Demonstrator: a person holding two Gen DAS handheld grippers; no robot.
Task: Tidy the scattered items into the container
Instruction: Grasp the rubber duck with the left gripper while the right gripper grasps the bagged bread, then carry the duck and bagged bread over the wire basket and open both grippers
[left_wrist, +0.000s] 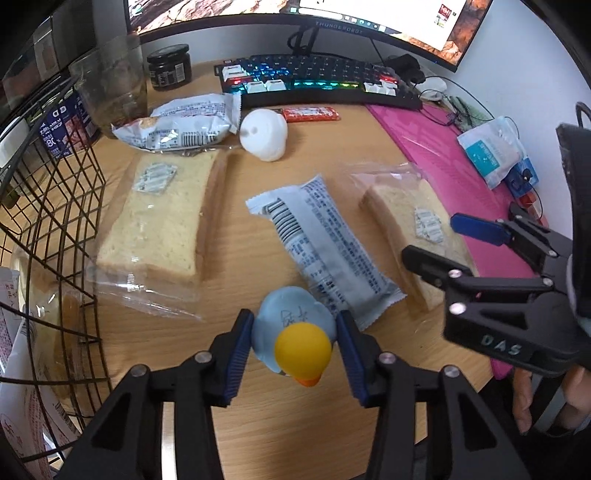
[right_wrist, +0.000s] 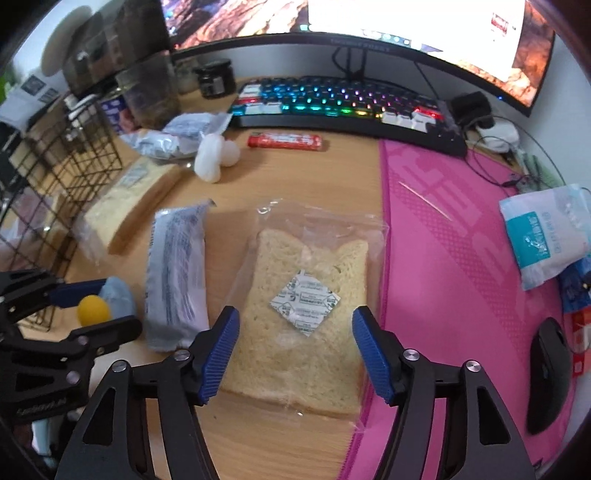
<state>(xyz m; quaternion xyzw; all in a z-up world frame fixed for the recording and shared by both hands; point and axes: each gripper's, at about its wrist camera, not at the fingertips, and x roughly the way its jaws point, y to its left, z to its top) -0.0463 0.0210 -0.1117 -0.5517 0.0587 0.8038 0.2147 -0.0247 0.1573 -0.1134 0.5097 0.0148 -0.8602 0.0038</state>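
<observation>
A wooden desk (left_wrist: 258, 177) carries the black wire basket (left_wrist: 55, 206) at its left edge, seemingly already holding a bagged item; a bagged bread slice (right_wrist: 306, 314) lies beneath the right gripper (right_wrist: 295, 354), jaws spread apart and clear of it; the left gripper (left_wrist: 293, 354) clamps a pale blue rubber duck (left_wrist: 291, 332) with a yellow head, beside a grey snack wrapper (left_wrist: 325, 251).

The toy duck (left_wrist: 295, 332) is pale blue with a yellow head and orange beak. Both tongs' pads (right_wrist: 221, 354) are ribbed blue on black arms. The snack wrapper (left_wrist: 325, 247) is grey-white with black print and a barcode. The desk (left_wrist: 258, 177) is light woodgrain, the mat (right_wrist: 461, 240) pink, the wire basket (left_wrist: 55, 206) black.
</observation>
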